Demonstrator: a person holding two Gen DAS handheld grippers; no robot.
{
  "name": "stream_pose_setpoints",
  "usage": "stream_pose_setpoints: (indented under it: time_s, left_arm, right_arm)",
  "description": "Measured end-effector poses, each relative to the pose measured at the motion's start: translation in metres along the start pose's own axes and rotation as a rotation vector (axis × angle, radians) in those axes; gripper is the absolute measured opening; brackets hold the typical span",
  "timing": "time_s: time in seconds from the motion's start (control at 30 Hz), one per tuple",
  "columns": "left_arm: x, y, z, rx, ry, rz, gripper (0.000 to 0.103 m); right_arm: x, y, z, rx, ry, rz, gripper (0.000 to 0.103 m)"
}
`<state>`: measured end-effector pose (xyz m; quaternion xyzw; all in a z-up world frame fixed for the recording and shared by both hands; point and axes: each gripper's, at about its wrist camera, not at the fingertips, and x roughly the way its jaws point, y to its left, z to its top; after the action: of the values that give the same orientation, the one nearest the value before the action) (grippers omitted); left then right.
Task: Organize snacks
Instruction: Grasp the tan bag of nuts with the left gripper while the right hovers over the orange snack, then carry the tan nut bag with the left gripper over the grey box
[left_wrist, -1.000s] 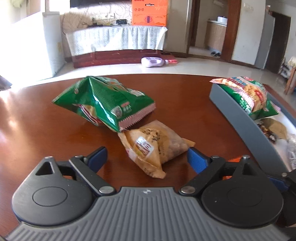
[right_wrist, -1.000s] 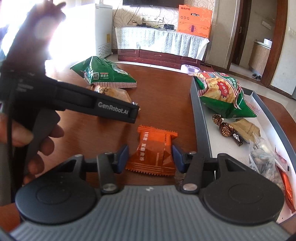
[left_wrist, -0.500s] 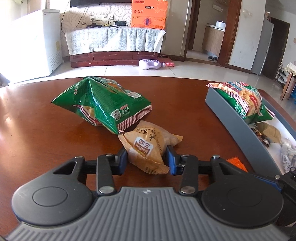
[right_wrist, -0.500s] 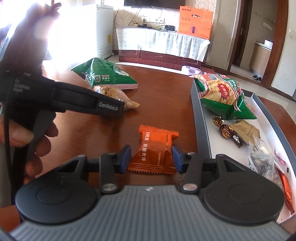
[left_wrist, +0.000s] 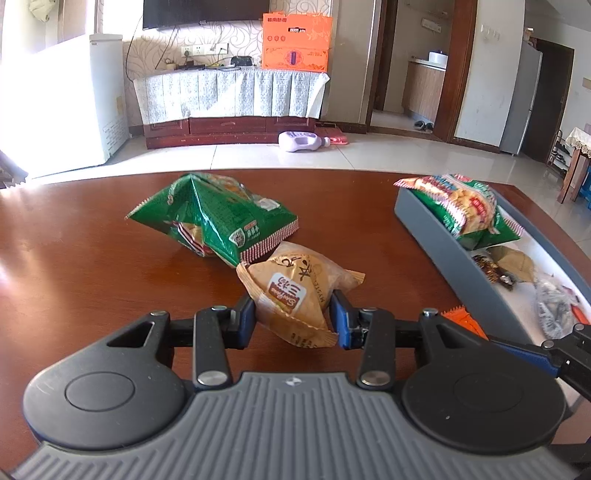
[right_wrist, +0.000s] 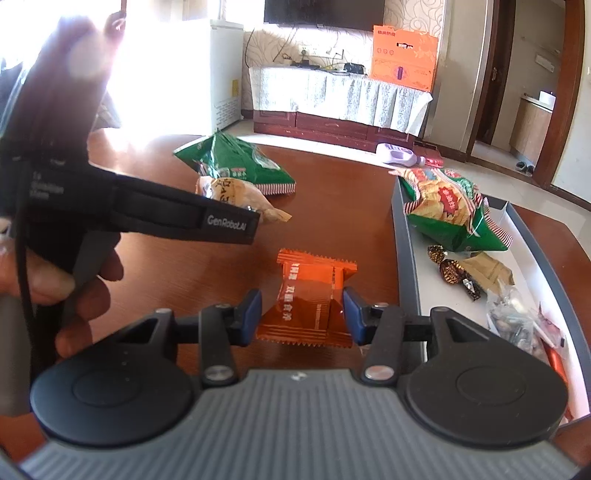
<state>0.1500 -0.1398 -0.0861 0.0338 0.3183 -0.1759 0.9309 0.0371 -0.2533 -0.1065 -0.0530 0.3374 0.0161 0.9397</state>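
Note:
My left gripper (left_wrist: 291, 319) is shut on a tan snack pouch (left_wrist: 295, 295) and holds it just above the brown table (left_wrist: 92, 266). The pouch also shows in the right wrist view (right_wrist: 236, 197). My right gripper (right_wrist: 302, 314) is shut on an orange snack packet (right_wrist: 310, 295), low over the table. A green chip bag (left_wrist: 210, 218) lies behind the pouch. A grey tray (left_wrist: 436, 236) at the right holds another chip bag (left_wrist: 465, 206) and small sweets (right_wrist: 450, 269).
The left gripper's black body and the hand holding it (right_wrist: 74, 206) fill the left of the right wrist view. The tray's near wall (right_wrist: 406, 258) stands right of the orange packet. The table edge curves across the back.
My left gripper closed on the tan pouch and lifted it a little. My right gripper stayed shut on the orange packet and raised it slightly.

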Motion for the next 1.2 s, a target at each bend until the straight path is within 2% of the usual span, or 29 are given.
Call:
stream_pose_setpoints:
  time_s: [0.4,0.6,0.93,1.2]
  left_arm:
    - [-0.043,-0.027,0.008,0.012,-0.027,-0.001,0.048]
    - [-0.055,-0.053,0.015,0.018,-0.059,-0.047,0.048]
    - [-0.051,-0.094,0.024,0.067,-0.07,-0.1,0.048]
    - [-0.045,-0.106,0.027,0.061,-0.059,-0.114,0.048]
  right_arm:
    - [-0.045,-0.018,0.006,0.013,-0.077,-0.004,0.05]
    - [-0.059,-0.032,0.004,0.017,-0.096,-0.03,0.05]
    - [-0.071,-0.055,0.001,0.04,-0.112,-0.077,0.05]
    - [-0.074,-0.065,0.001,0.059,-0.117,-0.095,0.05]
